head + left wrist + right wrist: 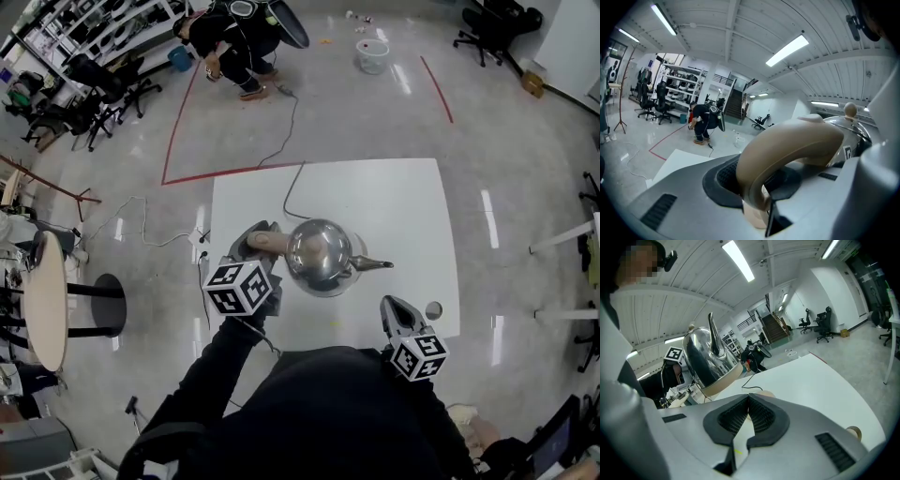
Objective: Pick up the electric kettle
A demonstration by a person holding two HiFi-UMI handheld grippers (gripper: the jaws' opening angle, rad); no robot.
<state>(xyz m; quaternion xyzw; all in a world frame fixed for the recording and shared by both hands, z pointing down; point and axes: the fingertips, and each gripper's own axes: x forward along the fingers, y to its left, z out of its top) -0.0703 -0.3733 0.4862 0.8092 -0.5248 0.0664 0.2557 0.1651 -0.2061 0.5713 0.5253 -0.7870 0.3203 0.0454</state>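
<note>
The left gripper is closed on the beige handle at the left side of the kettle. The kettle is over the white bench, and its spout points to the right. The right gripper is right of the kettle and nearer to the person. Its jaws are pressed together with nothing between them. A cable lies on the bench behind the kettle.

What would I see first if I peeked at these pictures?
The shiny round silver kettle over the white table's middle catches the eye first, its curved beige handle clamped in the left gripper. The right gripper sits shut and empty at the table's near edge, and far back a person crouches on the floor.
</note>
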